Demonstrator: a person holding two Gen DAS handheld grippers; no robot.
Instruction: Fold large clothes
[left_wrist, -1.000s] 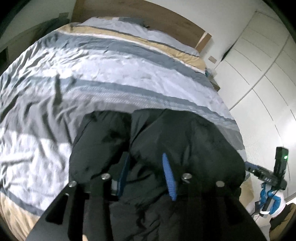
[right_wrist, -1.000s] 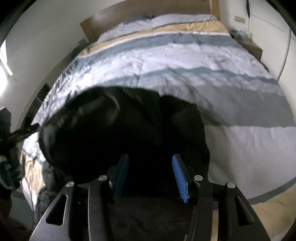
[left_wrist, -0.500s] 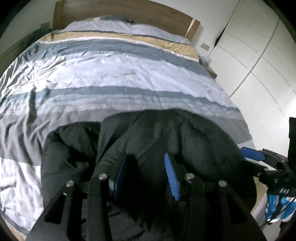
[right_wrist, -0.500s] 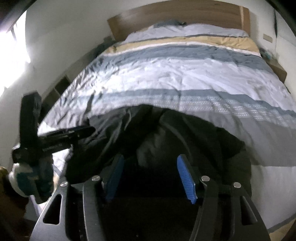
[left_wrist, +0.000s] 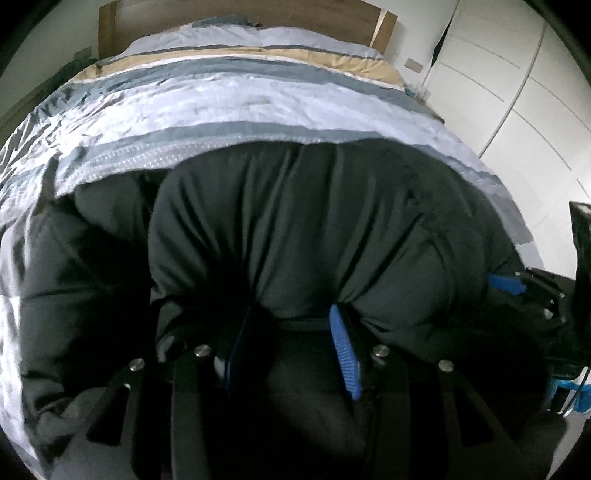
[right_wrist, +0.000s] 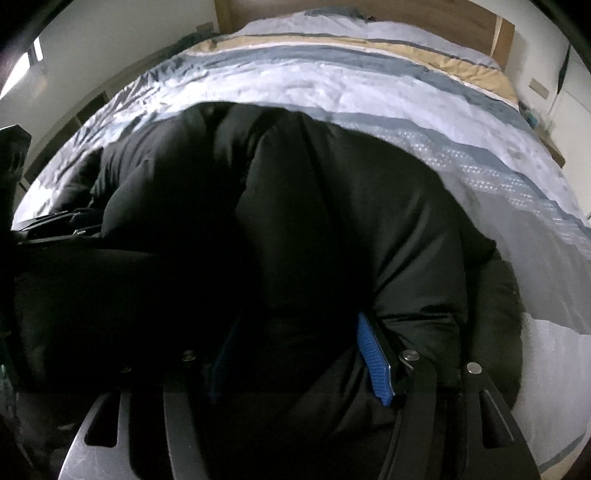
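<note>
On the striped bed (left_wrist: 229, 92), we carry the near edge of a black padded jacket (left_wrist: 295, 229) up and away from us, toward the headboard (left_wrist: 236, 11). A second ago the garment lay lower and flatter below both cameras; half a second ago it had begun to rise; now its bulging dark panel fills most of each view, with the striped cover showing only beyond it. By our reading, that puts the fold past its start: the lower part is being brought over the rest, though not yet laid down.

From the left, the left gripper (left_wrist: 291, 343) has its blue fingers (left_wrist: 345, 354) set moderately apart with thick fabric bunched between them, evidently gripping the jacket. Its left finger is mostly buried in cloth. Farther right, the right gripper (right_wrist: 299, 358) shows one blue finger (right_wrist: 375, 363) clear and the other dim in shadow, jacket (right_wrist: 314, 221) padding packed between them the same way.

The jacket lies on the near half of the bed. Its long axis appears to run across the bed, from one gripper to the other, with the lifted edge pointing toward the headboard. Which end holds the collar, we cannot tell.
</note>
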